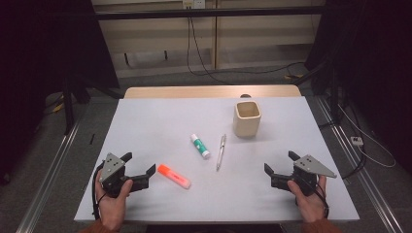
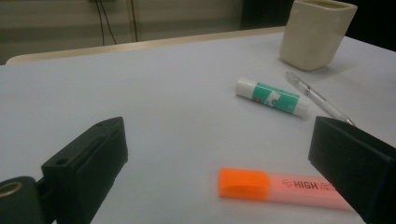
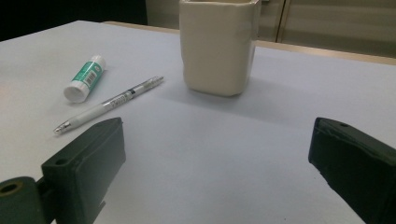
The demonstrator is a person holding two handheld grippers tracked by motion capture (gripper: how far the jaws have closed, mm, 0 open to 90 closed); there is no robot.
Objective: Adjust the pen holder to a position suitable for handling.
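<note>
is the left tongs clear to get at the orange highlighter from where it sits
Probably yes. The left tongs stand open right beside the orange highlighter, which lies flat on the table with nothing between them. The glue stick and pen lie farther off, out of the way.

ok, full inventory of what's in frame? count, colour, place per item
highlighter: 1, orange, lying flat on the near left of the table, just right of the left gripper
glue stick: 1, white with green label, lying flat mid-table
pen: 1, clear and white, lying flat just right of the glue stick
cup: 1, cream, squarish, upright on the far right of the table
table: 1, white top, wooden strip along the far edge
cables: several, black, on the floor beyond the table
left gripper: 1, black, jaws open, nothing held, near left
right gripper: 1, black, jaws open, nothing held, near right
hands: 2, at the near edge, one on each gripper
</note>
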